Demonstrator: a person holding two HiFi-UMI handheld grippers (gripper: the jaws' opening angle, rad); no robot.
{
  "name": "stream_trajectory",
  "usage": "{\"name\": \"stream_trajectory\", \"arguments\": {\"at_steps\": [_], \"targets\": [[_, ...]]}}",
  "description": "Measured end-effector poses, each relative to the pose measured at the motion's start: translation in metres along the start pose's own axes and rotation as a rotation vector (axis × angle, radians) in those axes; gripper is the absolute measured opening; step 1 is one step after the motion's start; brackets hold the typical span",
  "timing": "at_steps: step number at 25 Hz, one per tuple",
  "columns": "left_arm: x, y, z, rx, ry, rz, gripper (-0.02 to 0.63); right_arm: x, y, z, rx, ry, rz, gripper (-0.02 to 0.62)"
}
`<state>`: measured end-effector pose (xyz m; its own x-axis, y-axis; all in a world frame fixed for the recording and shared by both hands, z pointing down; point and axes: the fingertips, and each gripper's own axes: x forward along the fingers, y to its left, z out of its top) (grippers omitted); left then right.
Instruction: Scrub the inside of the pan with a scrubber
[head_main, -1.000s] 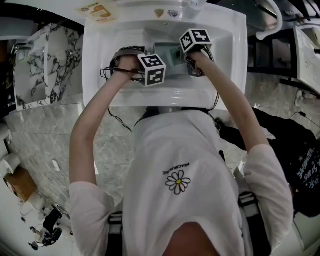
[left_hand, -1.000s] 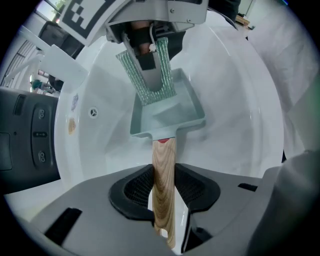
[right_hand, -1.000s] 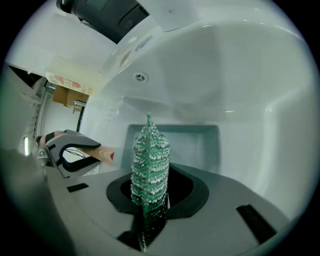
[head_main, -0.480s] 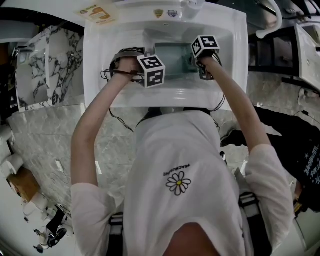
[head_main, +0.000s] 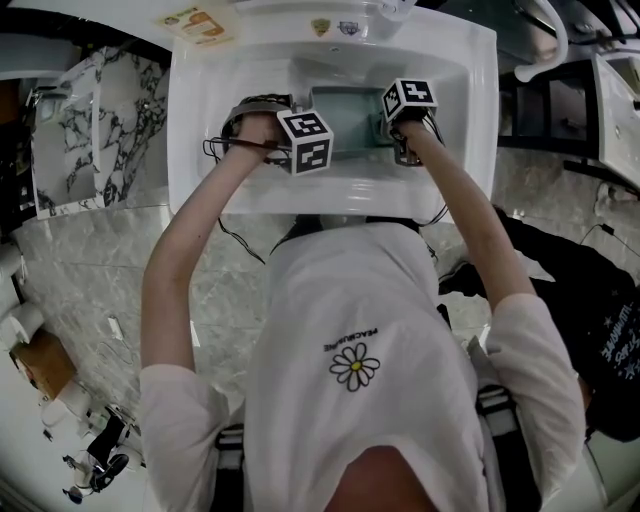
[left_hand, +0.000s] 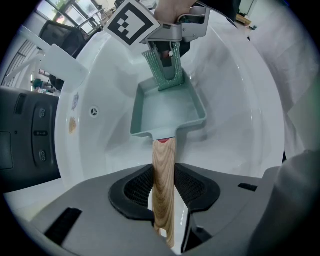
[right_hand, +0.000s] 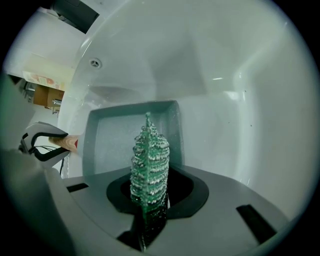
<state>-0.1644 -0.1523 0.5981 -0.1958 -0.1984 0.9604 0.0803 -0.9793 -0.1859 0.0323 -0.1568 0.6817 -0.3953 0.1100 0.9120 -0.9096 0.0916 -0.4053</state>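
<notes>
A pale green square pan (left_hand: 167, 107) lies in the white sink (left_hand: 245, 85). Its wooden handle (left_hand: 163, 157) runs between the jaws of my left gripper (left_hand: 164, 186), which is shut on it. My right gripper (right_hand: 149, 194) is shut on a green knobbly scrubber (right_hand: 149, 152). In the left gripper view the scrubber (left_hand: 164, 74) stands upright at the pan's end opposite the handle. In the right gripper view the pan (right_hand: 112, 137) lies just behind the scrubber. From the head view the pan (head_main: 345, 118) sits between the left gripper's cube (head_main: 305, 140) and the right gripper's cube (head_main: 408, 100).
The sink (head_main: 200, 120) has steep white walls around the pan, with an overflow hole (right_hand: 95, 63) in one wall. A marble-patterned floor (head_main: 90, 280) surrounds the basin. Cables (head_main: 222, 148) trail from the left gripper over the sink's rim.
My right gripper with the scrubber has moved from over the pan's middle toward the pan's right end. The left gripper and the pan have stayed put.
</notes>
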Motion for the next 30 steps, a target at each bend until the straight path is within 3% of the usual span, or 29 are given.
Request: {"name": "stream_trajectory", "arguments": {"at_steps": [6, 15, 23, 30], "targets": [[0.000, 0.001, 0.000, -0.001, 0.000, 0.000, 0.143, -0.001, 0.014, 0.000, 0.009, -0.015, 0.025, 0.061], [0.000, 0.002, 0.001, -0.004, 0.004, 0.000, 0.143, -0.001, 0.084, 0.000, 0.002, -0.039, 0.191, 0.061], [0.000, 0.000, -0.001, -0.005, 0.011, 0.004, 0.143, 0.001, 0.134, -0.001, -0.002, -0.051, 0.286, 0.061], [0.001, 0.001, -0.001, -0.003, 0.013, 0.009, 0.143, 0.001, 0.142, -0.001, 0.020, -0.065, 0.301, 0.061]]}}
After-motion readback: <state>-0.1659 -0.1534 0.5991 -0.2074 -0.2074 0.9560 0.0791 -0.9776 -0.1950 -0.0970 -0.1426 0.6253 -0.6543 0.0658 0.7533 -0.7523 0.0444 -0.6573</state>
